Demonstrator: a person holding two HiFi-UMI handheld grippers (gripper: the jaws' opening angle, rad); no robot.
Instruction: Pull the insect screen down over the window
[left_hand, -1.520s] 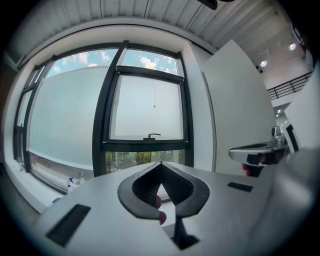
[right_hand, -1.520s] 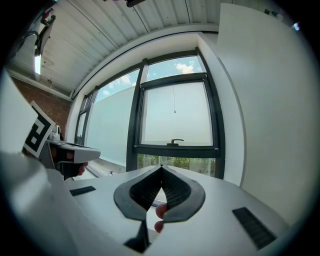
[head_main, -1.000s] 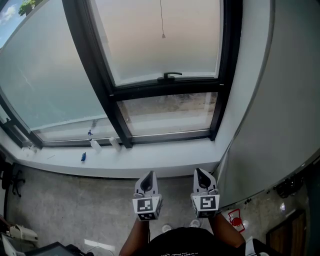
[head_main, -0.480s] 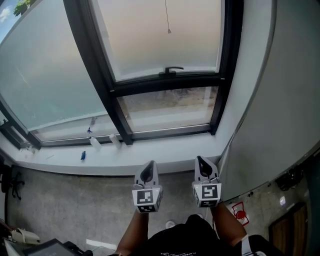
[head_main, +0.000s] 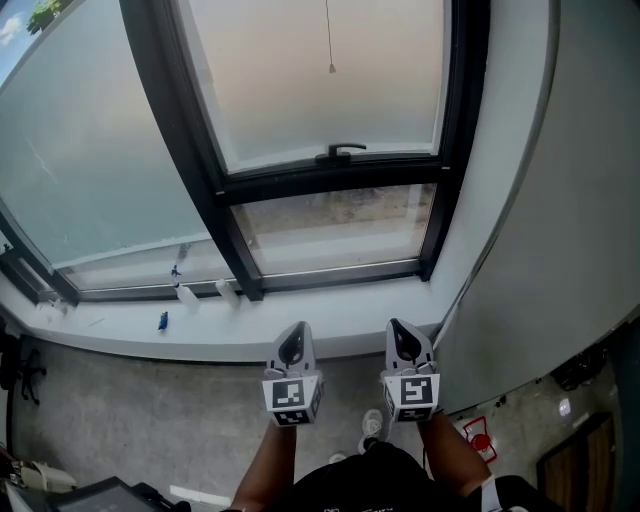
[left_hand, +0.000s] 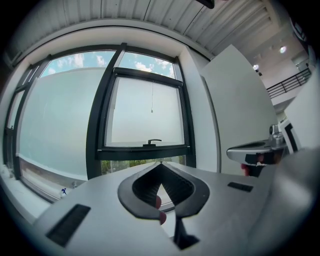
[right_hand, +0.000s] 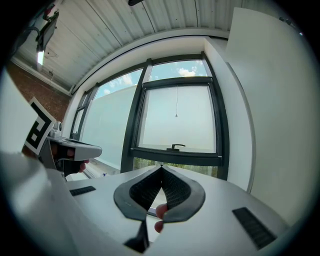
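Observation:
A black-framed window (head_main: 330, 170) with frosted panes stands ahead, its black handle (head_main: 341, 151) on the lower bar of the upper sash. A thin pull cord (head_main: 330, 40) with a small end knob (head_main: 332, 69) hangs in front of the upper pane; it also shows as the cord (left_hand: 152, 102) in the left gripper view and the cord (right_hand: 176, 102) in the right gripper view. My left gripper (head_main: 294, 331) and right gripper (head_main: 397, 328) are side by side below the sill, pointing level at the window, well short of it. Both are shut with nothing between the jaws.
A white sill (head_main: 200, 325) runs under the window, with a small blue thing (head_main: 162, 320) and two small white things (head_main: 228, 291) on it. A white wall (head_main: 560, 200) juts out at the right. Grey floor (head_main: 120, 420) lies below; a red item (head_main: 478, 441) sits at lower right.
Both grippers have moved a little toward the window and slightly up in the head view. The jaws have stayed shut.

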